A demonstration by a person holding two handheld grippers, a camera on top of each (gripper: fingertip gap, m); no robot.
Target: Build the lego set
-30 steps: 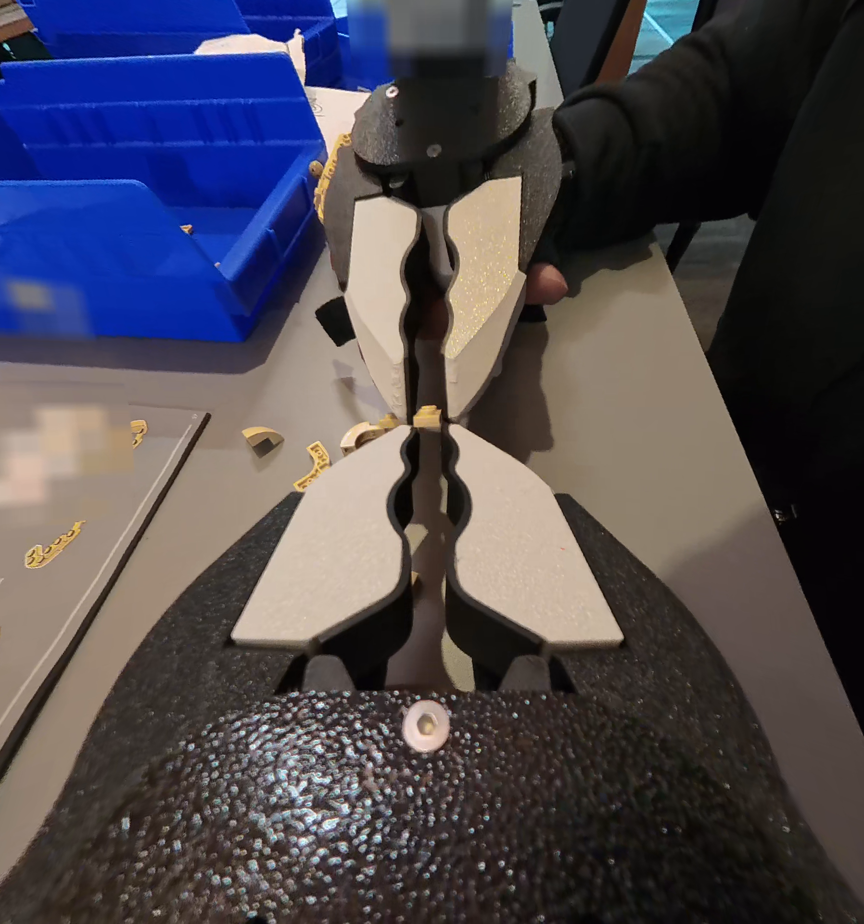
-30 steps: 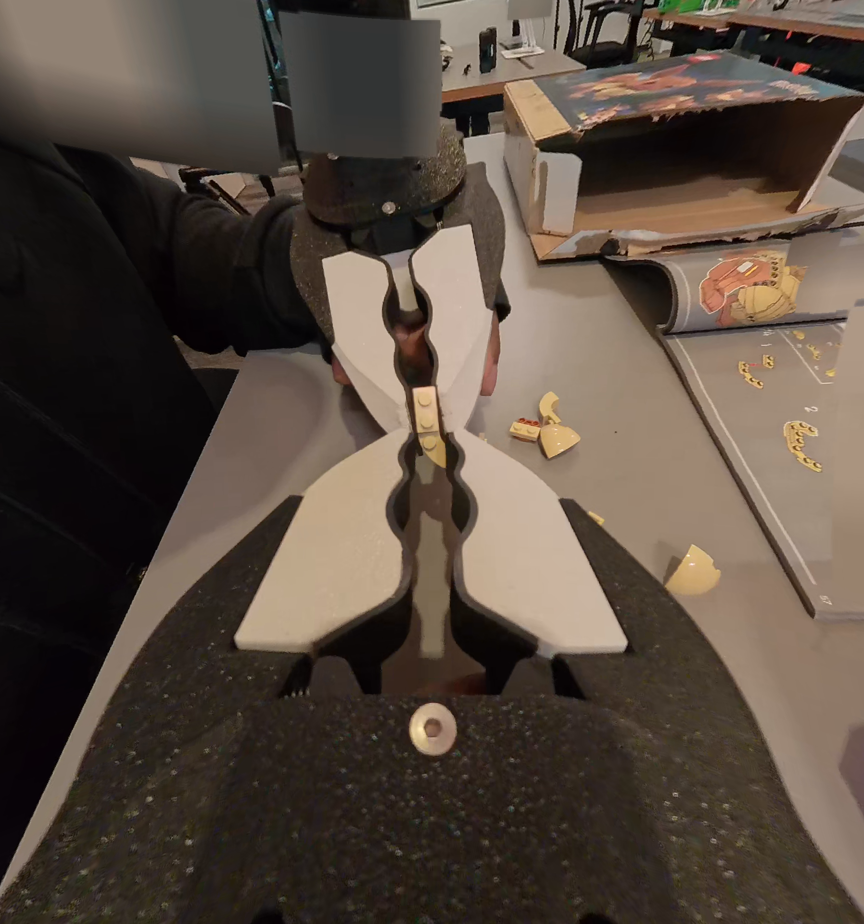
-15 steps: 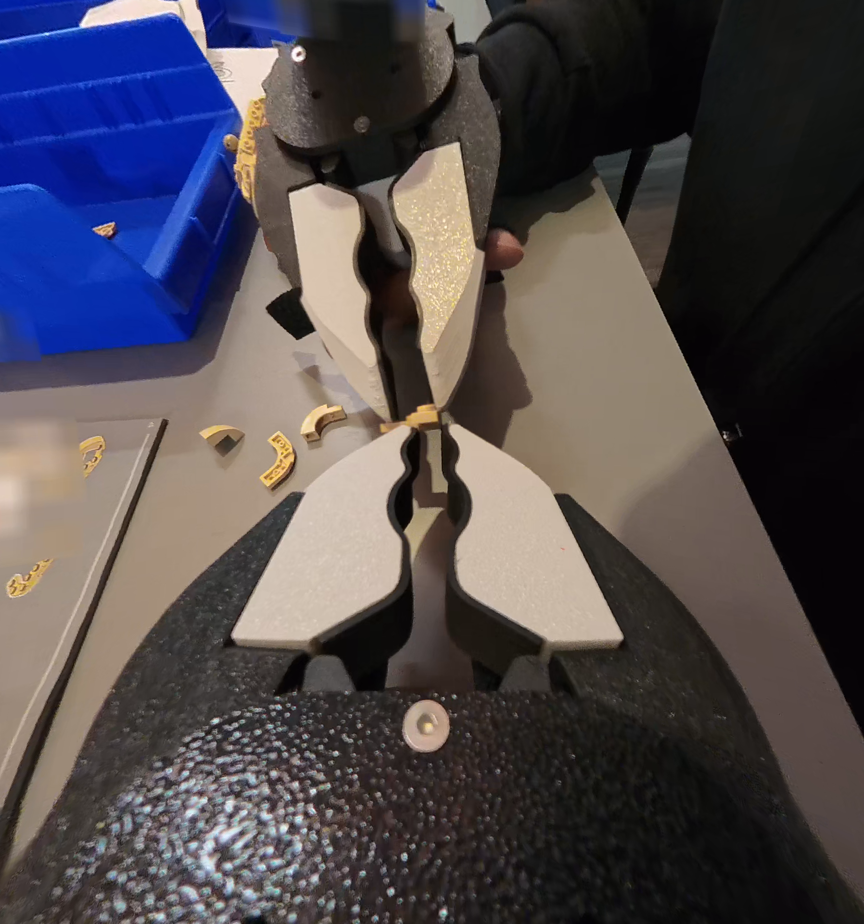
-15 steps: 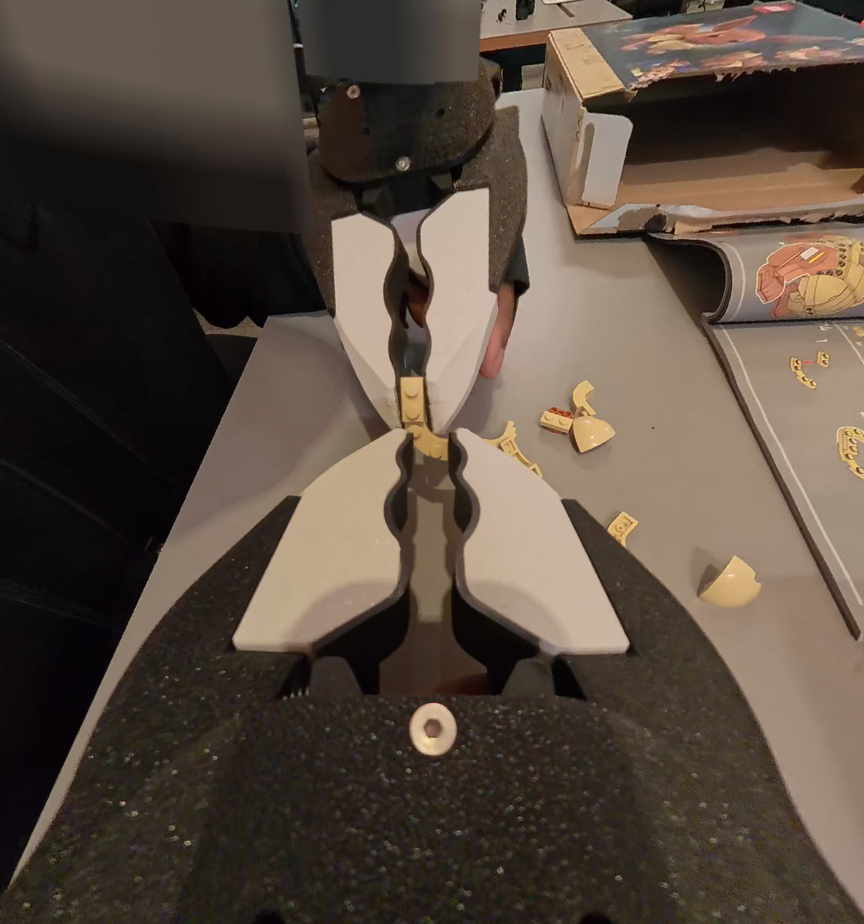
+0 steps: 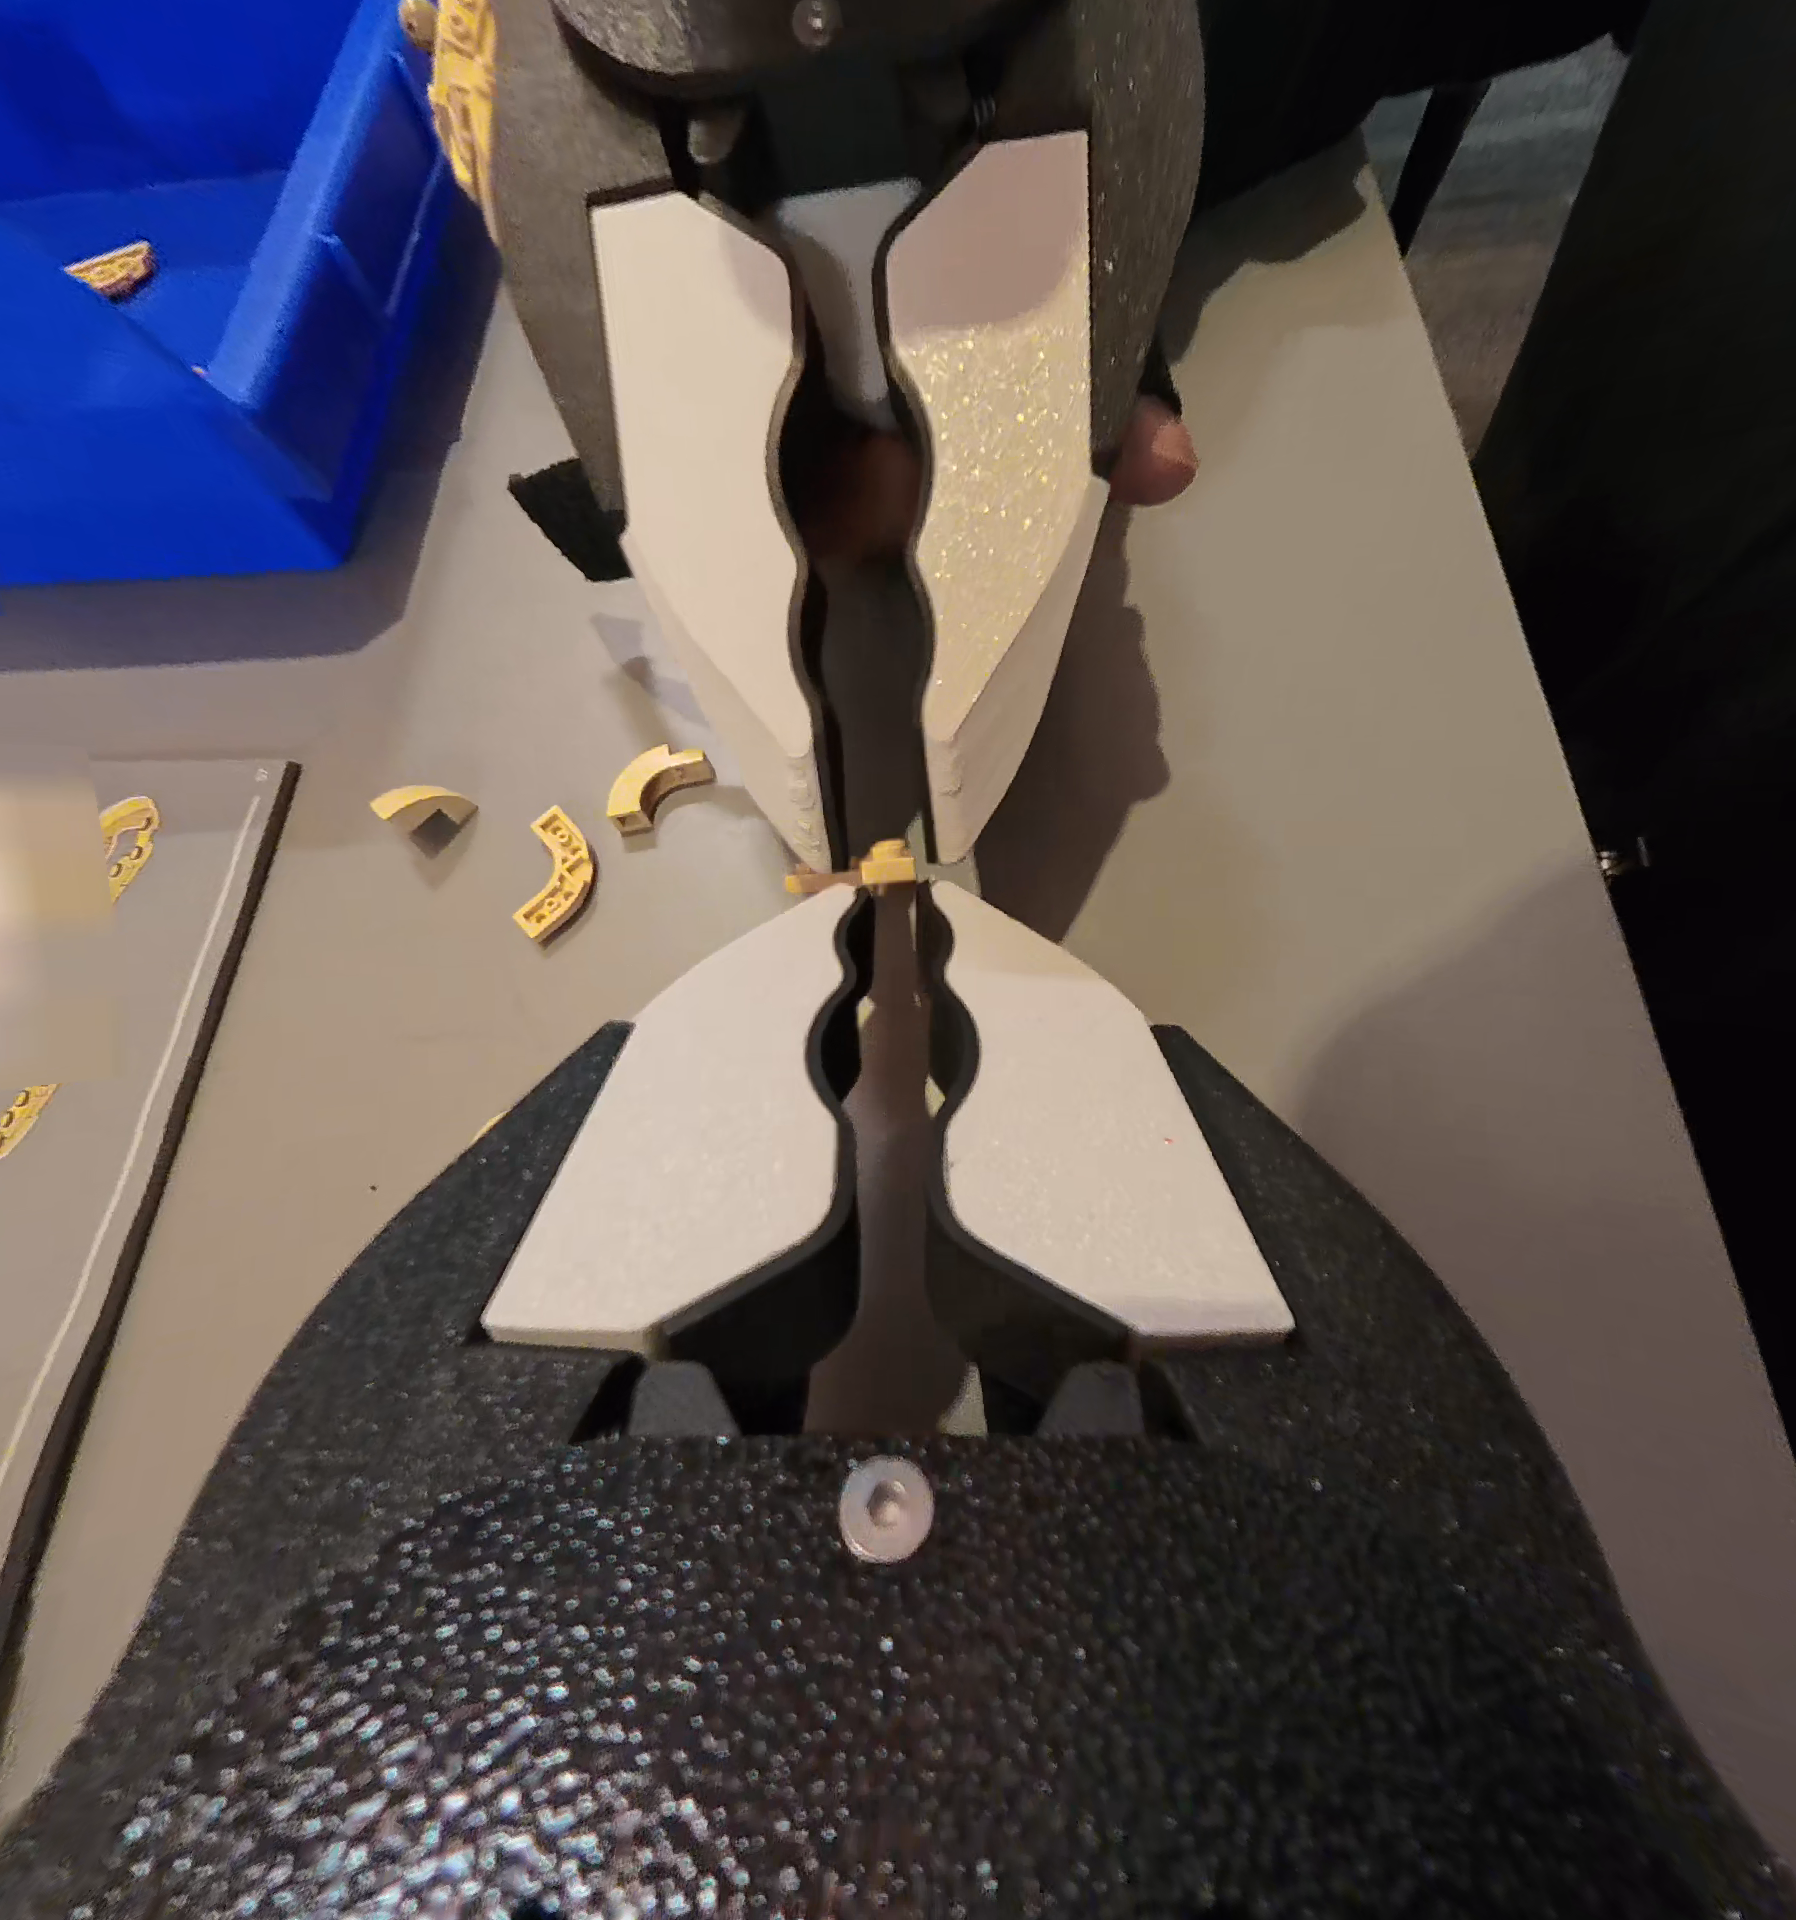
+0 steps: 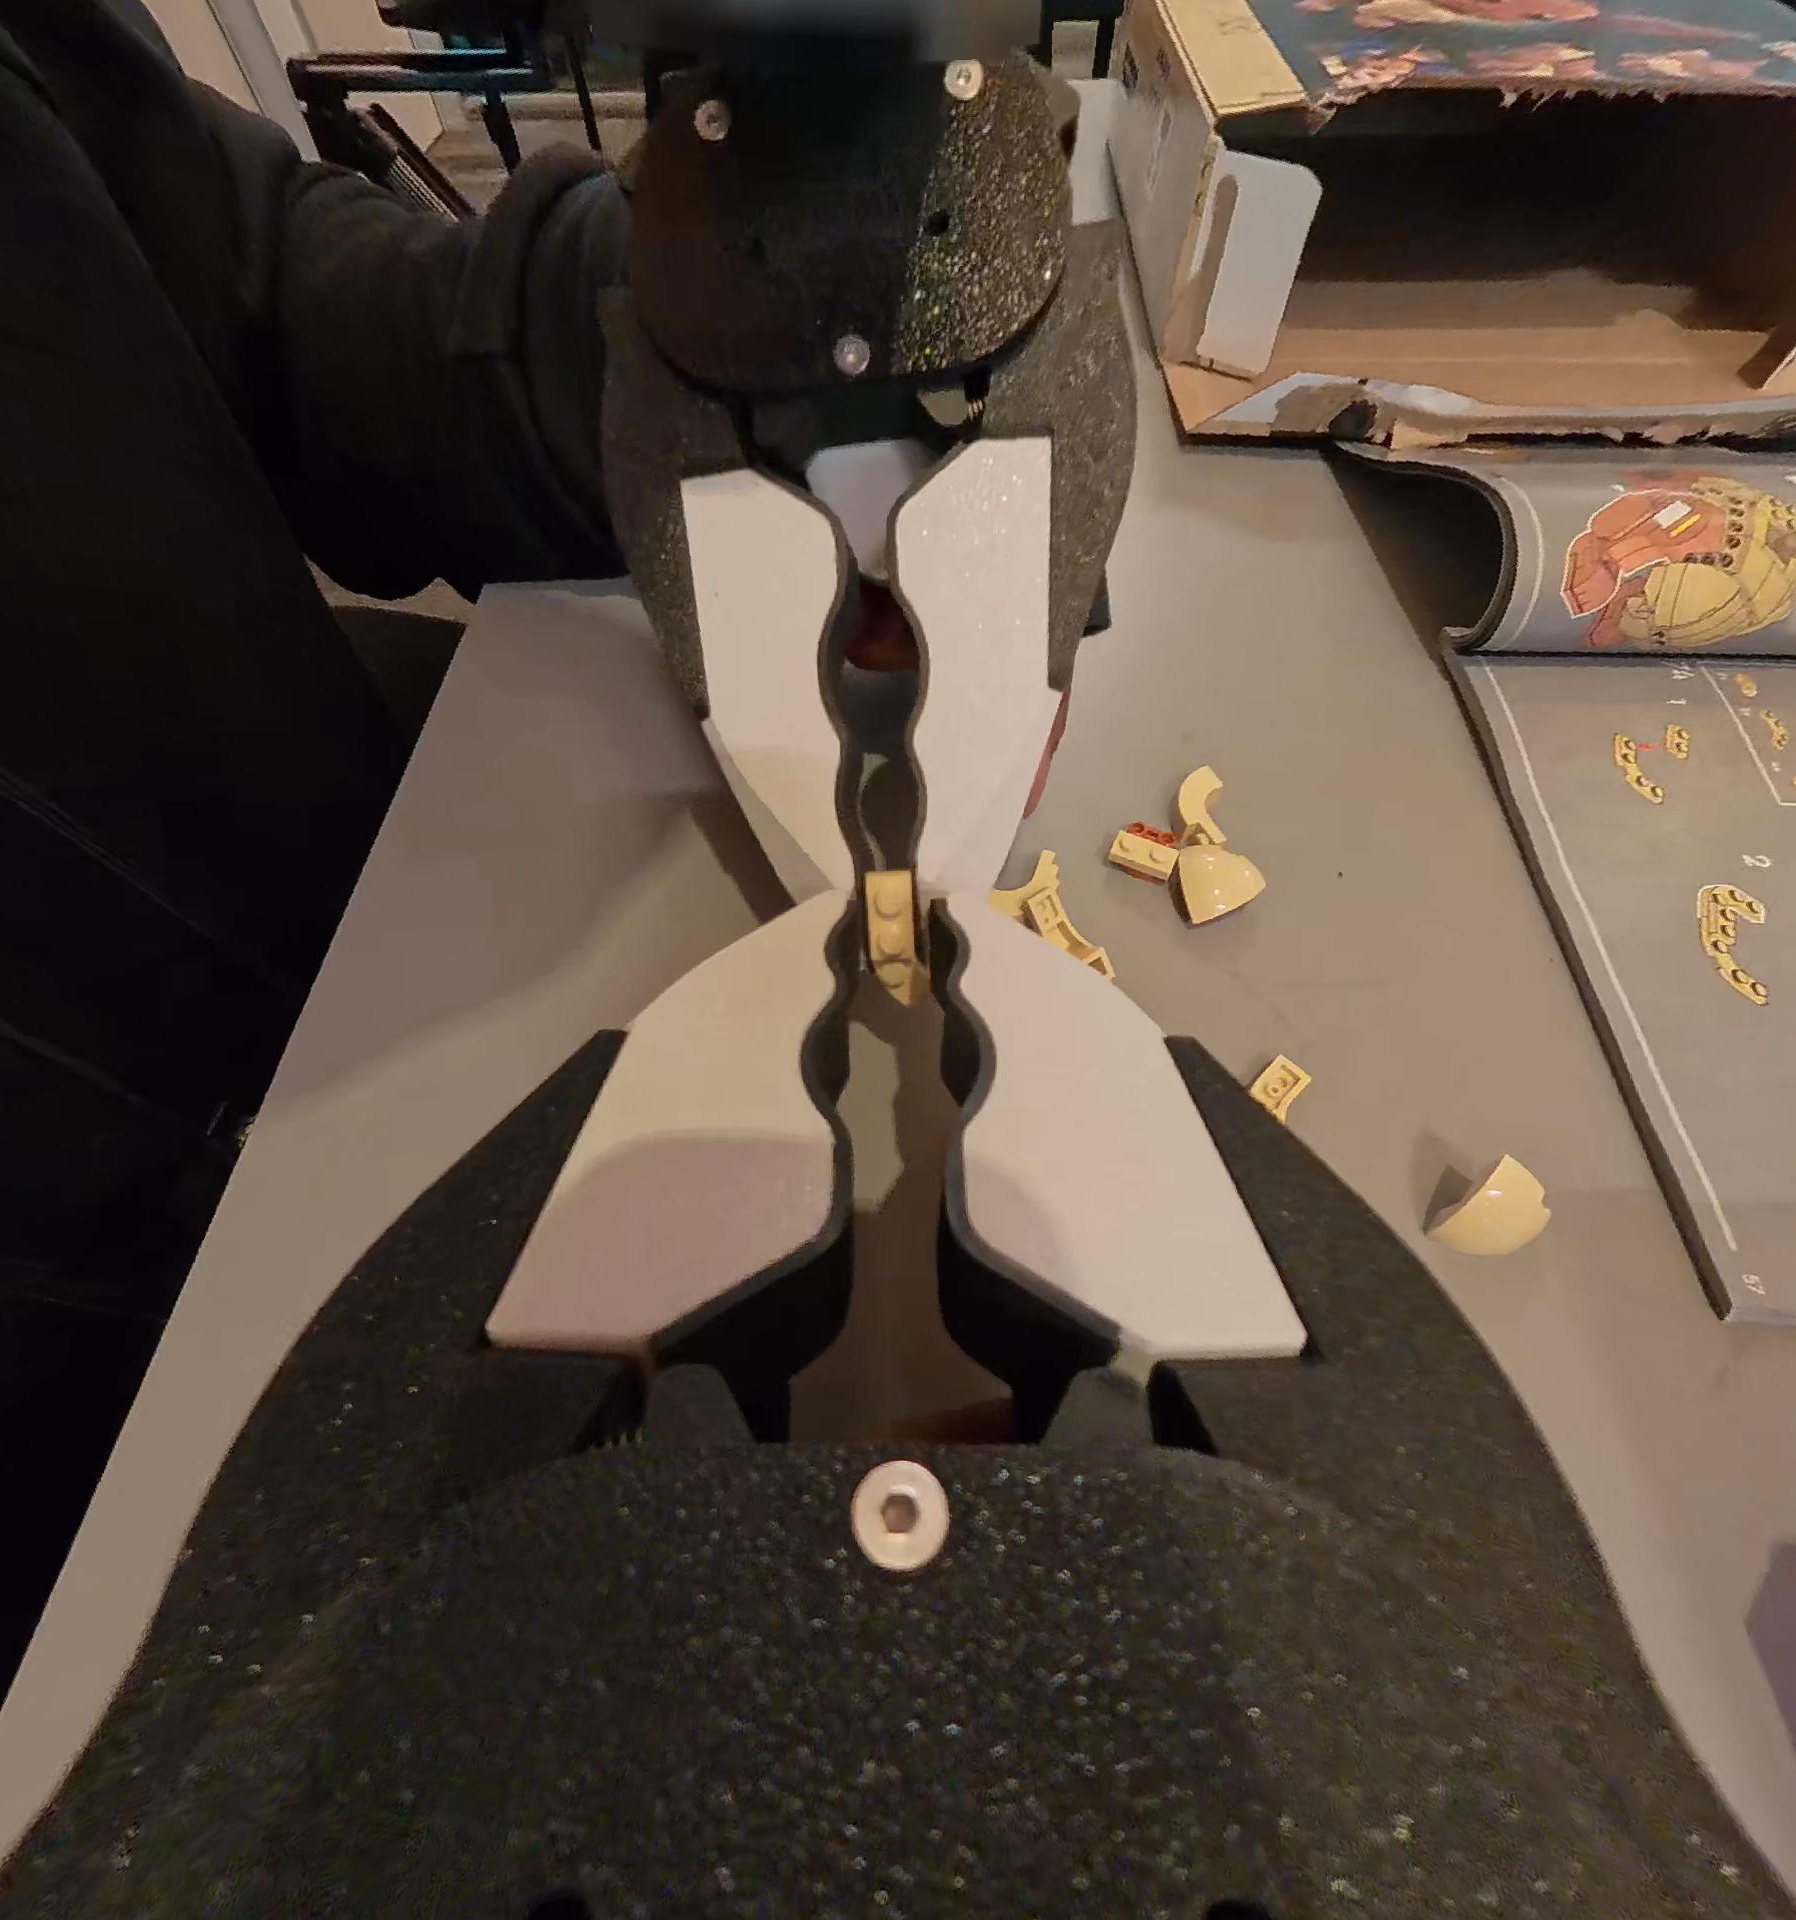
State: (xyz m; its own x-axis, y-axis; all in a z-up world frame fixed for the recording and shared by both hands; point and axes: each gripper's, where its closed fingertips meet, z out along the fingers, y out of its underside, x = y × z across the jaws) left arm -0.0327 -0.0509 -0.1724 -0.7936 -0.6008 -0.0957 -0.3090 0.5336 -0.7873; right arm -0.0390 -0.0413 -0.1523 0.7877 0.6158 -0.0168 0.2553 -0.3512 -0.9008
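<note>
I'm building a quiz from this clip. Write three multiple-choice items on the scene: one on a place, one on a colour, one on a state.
1. Where is the blue bin?
A. On the table, left in the left wrist view
B. On the floor
C. Inside the cardboard box

2. What colour is the small brick piece between the two claws?
A. Green
B. Tan
C. White

3. How is the cardboard box?
A. Sealed shut
B. Flattened
C. Open, with a torn edge

Key: 1 A, it sits on the grey table at upper left; 2 B, it is tan like the loose pieces nearby; 3 C, its inside shows under a ragged edge.
</note>
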